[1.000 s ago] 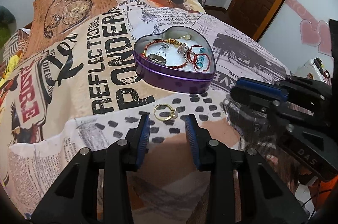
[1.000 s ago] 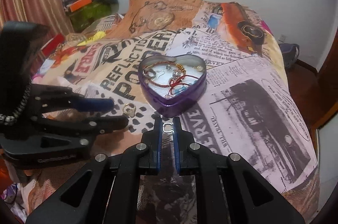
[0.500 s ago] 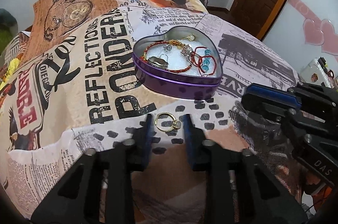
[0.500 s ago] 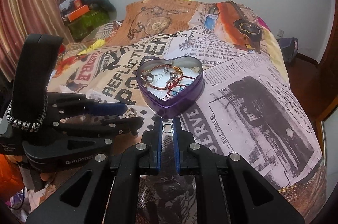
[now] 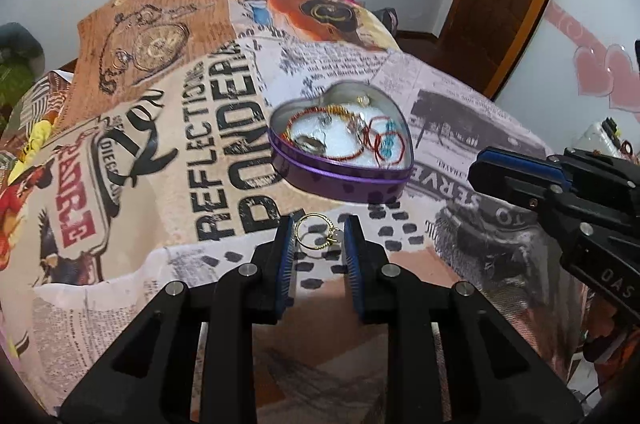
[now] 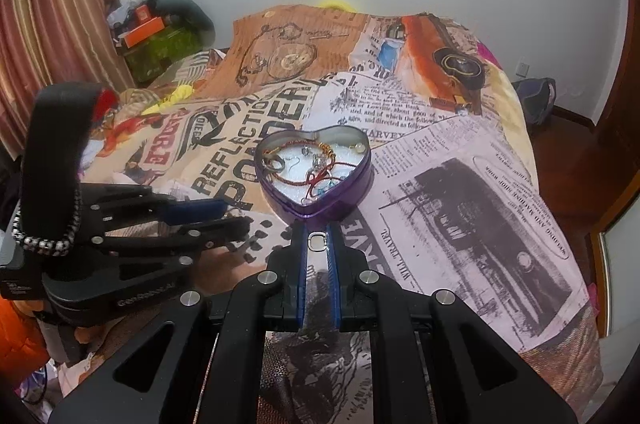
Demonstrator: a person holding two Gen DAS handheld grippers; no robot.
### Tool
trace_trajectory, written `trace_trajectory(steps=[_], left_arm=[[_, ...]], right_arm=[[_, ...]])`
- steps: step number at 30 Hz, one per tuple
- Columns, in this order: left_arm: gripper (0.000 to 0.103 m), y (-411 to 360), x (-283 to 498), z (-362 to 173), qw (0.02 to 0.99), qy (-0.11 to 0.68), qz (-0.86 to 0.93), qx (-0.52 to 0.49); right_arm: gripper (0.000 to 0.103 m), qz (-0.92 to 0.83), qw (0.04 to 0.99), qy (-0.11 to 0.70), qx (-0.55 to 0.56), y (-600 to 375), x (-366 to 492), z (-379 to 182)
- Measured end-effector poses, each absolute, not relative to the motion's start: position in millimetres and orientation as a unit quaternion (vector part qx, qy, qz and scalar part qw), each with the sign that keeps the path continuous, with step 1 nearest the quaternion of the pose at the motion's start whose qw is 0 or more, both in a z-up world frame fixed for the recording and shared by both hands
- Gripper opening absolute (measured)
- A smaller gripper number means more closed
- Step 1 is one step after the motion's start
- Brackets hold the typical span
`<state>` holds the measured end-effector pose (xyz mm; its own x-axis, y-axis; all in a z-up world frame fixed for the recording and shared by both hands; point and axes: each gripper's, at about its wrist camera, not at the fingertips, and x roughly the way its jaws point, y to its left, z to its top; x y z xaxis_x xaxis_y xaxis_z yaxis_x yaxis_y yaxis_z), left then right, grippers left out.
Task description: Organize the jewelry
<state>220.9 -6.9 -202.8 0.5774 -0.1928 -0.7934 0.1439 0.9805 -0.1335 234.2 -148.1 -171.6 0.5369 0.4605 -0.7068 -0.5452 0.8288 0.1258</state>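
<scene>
A purple heart-shaped tin (image 5: 344,180) sits on the printed bedspread and holds red bracelets, a gold chain and small pieces. It also shows in the right wrist view (image 6: 340,200). My left gripper (image 5: 318,234) is shut on a gold ring (image 5: 316,232) and holds it lifted just in front of the tin. My right gripper (image 6: 317,242) is shut on a small silver ring (image 6: 317,241), also just in front of the tin. The right gripper shows at the right of the left wrist view (image 5: 560,184); the left gripper shows at the left of the right wrist view (image 6: 160,224).
The bedspread (image 5: 160,144) covers a bed that drops off on the right toward a wooden door (image 5: 500,4). A striped curtain (image 6: 52,44) and clutter with a green bag (image 6: 160,44) stand at the far left.
My left gripper closed around the gold ring and lifted it off the bedspread. My right gripper kept hold of the silver ring and rose slightly.
</scene>
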Motion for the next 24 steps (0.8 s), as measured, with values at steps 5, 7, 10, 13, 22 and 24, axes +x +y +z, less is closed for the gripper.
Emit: trace_trajectory(steps=[5, 7, 10, 13, 22, 24], left_arm=[[0.024, 0.9, 220.1, -181.9, 0.900, 0.426, -0.088, -0.031], [0.024, 2.8, 220.3, -173.7, 0.905, 0.416, -0.087, -0.032], [0.024, 4.5, 222.3, -163.1, 0.911, 0.402, -0.084, -0.031], [0.024, 4.8, 225.5, -154.7, 0.916, 0.391, -0.084, -0.032], [0.024, 3.6, 245.3, -148.1, 0.919, 0.382, -0.090, -0.035], [0.024, 2.4, 249.8, -149.6, 0.919, 0.383, -0.092, -0.034]], right_arm=[[0.008, 0.284, 0.882, 0.372, -0.056, -149.8, 237.1, -160.1], [0.008, 0.283, 0.885, 0.366, -0.056, -150.3, 239.3, -154.9], [0.008, 0.282, 0.889, 0.358, -0.054, -149.8, 243.2, -149.6], [0.008, 0.281, 0.892, 0.351, -0.050, -149.3, 247.4, -144.5], [0.008, 0.283, 0.895, 0.341, -0.047, -142.2, 263.0, -139.2], [0.008, 0.283, 0.895, 0.341, -0.046, -140.5, 266.3, -138.7]])
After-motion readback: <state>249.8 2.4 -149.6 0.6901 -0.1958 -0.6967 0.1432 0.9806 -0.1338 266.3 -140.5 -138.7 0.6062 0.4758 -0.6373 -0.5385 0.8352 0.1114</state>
